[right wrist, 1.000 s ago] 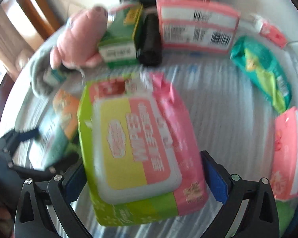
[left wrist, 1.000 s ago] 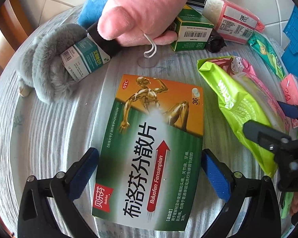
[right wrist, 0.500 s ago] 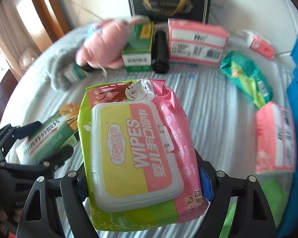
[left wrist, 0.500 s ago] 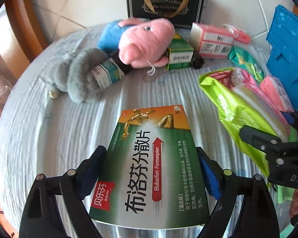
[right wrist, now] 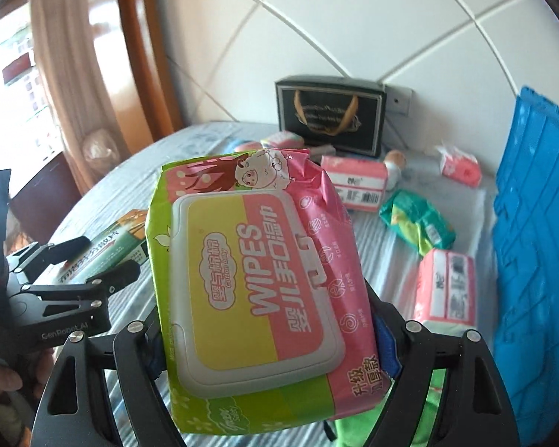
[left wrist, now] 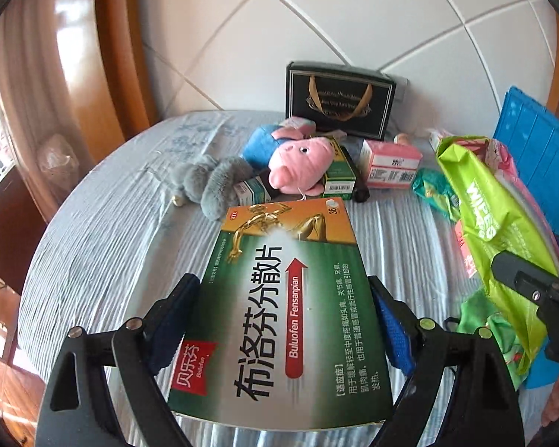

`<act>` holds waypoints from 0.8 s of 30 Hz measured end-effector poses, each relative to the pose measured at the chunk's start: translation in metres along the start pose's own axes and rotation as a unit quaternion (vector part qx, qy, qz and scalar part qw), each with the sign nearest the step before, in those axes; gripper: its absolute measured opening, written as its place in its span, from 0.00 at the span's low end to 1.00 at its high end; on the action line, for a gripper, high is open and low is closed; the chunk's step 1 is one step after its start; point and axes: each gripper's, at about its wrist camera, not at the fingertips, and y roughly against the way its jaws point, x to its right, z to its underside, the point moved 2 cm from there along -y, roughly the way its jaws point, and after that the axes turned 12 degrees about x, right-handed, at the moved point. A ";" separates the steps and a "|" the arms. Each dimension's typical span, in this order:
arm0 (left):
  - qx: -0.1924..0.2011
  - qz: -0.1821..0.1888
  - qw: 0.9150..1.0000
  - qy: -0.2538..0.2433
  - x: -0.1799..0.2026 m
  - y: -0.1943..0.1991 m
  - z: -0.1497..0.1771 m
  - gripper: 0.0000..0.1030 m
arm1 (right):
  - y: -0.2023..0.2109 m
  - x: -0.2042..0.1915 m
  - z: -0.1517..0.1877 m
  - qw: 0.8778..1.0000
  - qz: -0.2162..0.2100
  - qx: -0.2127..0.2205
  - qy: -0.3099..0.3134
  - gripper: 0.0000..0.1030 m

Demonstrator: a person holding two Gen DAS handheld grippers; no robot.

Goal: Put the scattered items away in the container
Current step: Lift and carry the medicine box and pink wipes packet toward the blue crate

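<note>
I am carrying the medicine box (left wrist: 290, 309) in my left claw (left wrist: 283, 320) and the wipes pack (right wrist: 257, 279) in my right claw (right wrist: 264, 339), next swinging both over the blue container (right wrist: 533, 260) at the tabletop's (left wrist: 104, 246) right edge.

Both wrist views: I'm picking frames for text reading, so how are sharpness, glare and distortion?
Left wrist view: sharp, the medicine box print legible; window glare at left; fisheye bends the wall tiles. Right wrist view: the wipes pack crisp, the background packets slightly soft, bright window at left.

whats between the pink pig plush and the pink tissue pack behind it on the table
In the left wrist view, a green and white carton with a barcode, and a black cylinder lie between the pink pig plush and pink tissue pack.
</note>
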 end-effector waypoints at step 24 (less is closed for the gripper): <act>0.115 0.119 0.986 -0.026 0.025 0.126 -0.047 0.85 | 0.159 -0.052 -0.029 0.989 0.101 0.104 0.020 0.80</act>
